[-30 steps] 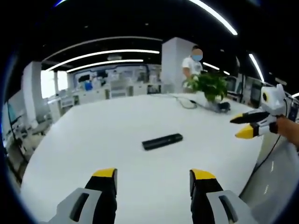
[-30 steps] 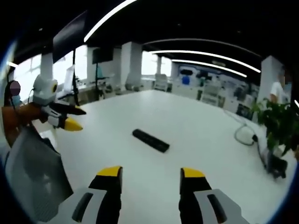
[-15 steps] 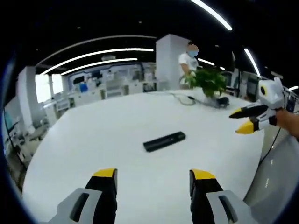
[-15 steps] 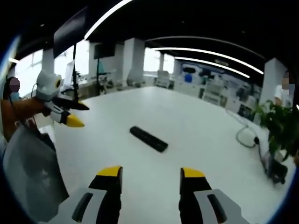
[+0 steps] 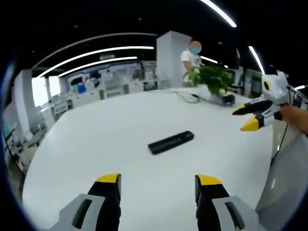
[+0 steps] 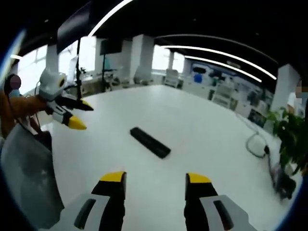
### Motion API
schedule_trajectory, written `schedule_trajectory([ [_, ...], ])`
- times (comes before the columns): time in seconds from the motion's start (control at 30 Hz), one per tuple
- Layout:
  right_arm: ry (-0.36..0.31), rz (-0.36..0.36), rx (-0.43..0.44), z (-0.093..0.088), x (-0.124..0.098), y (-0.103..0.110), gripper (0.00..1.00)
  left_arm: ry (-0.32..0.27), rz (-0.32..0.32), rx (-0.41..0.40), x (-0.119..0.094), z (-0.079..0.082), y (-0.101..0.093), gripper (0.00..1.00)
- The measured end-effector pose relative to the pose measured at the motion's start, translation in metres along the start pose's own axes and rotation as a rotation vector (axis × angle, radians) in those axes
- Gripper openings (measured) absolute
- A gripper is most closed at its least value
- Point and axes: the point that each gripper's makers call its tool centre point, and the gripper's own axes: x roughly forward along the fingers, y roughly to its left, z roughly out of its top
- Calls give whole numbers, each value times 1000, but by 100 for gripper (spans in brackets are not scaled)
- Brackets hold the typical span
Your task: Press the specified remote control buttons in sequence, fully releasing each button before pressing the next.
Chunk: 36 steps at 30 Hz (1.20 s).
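A slim black remote control (image 5: pixel 171 142) lies flat on the big white table (image 5: pixel 110 134), alone near its middle. In the right gripper view the same remote (image 6: pixel 150 142) runs diagonally. My left gripper (image 5: pixel 156 179) hovers over the near part of the table, open and empty, well short of the remote. My right gripper (image 6: pixel 155 177) is also open and empty, short of the remote. The right gripper (image 5: pixel 248 118) enters the left gripper view from the right, jaws parted. The left gripper (image 6: pixel 77 114) appears at the left of the right gripper view, held above the table edge.
A potted green plant (image 5: pixel 212 79) and a coiled cable (image 5: pixel 192 96) sit at the far end of the table. A person (image 5: pixel 191 57) stands behind the plant. A grey chair back (image 6: pixel 26 168) is close on the left of the right gripper view. Office desks fill the background.
Both views have shifted slightly with the hands. The remote has not moved on the table. Both grippers stay open and away from it.
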Motion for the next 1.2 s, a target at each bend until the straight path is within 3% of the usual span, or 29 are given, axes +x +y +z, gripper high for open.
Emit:
schedule_trajectory([
  [1.2, 109, 85, -42, -25, 64, -17, 45, 93, -74, 93, 59, -15, 20, 62],
])
